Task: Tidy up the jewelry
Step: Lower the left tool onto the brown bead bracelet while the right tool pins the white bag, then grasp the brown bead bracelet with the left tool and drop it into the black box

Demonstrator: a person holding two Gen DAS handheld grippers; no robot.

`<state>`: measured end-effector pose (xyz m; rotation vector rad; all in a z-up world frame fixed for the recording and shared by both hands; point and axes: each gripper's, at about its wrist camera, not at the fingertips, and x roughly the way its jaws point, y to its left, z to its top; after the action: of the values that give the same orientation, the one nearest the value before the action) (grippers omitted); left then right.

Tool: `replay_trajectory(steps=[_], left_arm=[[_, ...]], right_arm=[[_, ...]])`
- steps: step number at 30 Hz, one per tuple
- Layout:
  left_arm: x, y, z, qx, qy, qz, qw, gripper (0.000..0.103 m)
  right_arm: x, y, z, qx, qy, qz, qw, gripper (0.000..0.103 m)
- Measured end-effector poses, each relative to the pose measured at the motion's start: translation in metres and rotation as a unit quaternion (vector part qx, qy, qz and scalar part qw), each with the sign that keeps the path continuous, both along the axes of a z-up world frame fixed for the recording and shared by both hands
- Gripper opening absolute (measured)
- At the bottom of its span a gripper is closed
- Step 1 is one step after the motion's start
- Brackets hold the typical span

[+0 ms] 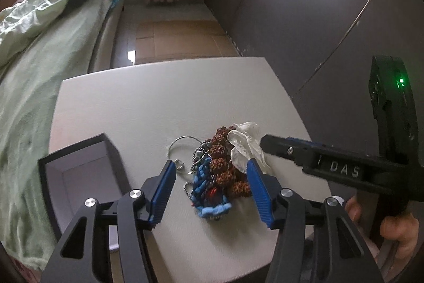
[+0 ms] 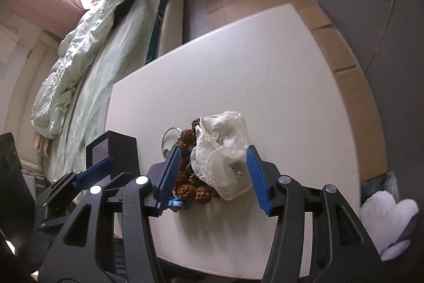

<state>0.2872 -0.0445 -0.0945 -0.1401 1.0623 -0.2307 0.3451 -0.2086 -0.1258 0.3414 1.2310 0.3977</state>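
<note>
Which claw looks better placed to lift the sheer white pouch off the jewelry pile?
Right, probably. The right claw is open with the white pouch framed between its pads. The left claw, also open, frames the blue braided cord and brown bead bracelet instead.

My L wrist cam looks fwd and down over the white table [image 1: 159, 102], close in, toward the curtain wall. R wrist cam sits further right, tilted, same heading. Both share the jewelry pile [image 1: 220, 171] [image 2: 212, 163], black box [image 1: 79, 166] [image 2: 119, 147], bed [image 1: 53, 44] [image 2: 87, 49].
</note>
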Motion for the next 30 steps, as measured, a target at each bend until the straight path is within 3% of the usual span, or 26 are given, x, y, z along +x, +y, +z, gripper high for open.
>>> replay_trajectory(steps=[5,6,8,9,19,24,27,30], left_arm=[[0.011,-0.001,-0.016,-0.002,0.005,-0.004,1.0,0.053],[0.012,-0.001,-0.019,-0.003,0.009,-0.003,1.0,0.053],[0.016,-0.002,-0.024,-0.006,0.014,-0.004,0.9999,0.053],[0.018,-0.003,-0.025,-0.008,0.015,-0.004,0.9998,0.053],[0.023,-0.017,-0.044,0.012,0.024,-0.003,0.9996,0.052],[0.026,-0.022,-0.056,0.029,0.037,-0.002,0.9989,0.039],[0.026,-0.025,-0.057,0.038,0.035,-0.002,0.9987,0.02],[0.023,-0.024,-0.048,0.037,0.023,0.002,0.9991,0.017]], right_arm=[[0.008,0.002,-0.013,0.007,0.018,0.007,1.0,0.052],[0.01,0.003,-0.018,0.016,0.027,0.01,0.999,0.044],[0.013,0.002,-0.024,0.027,0.044,0.008,0.999,0.02],[0.013,0.0,-0.027,0.03,0.05,0.004,0.998,0.003],[0.006,-0.039,-0.016,0.069,0.027,-0.042,0.996,0.003],[0.001,-0.038,-0.004,0.087,0.003,-0.041,0.995,0.003],[-0.002,-0.04,0.002,0.091,-0.009,-0.042,0.995,0.003],[-0.004,-0.043,0.006,0.098,-0.02,-0.044,0.994,0.003]])
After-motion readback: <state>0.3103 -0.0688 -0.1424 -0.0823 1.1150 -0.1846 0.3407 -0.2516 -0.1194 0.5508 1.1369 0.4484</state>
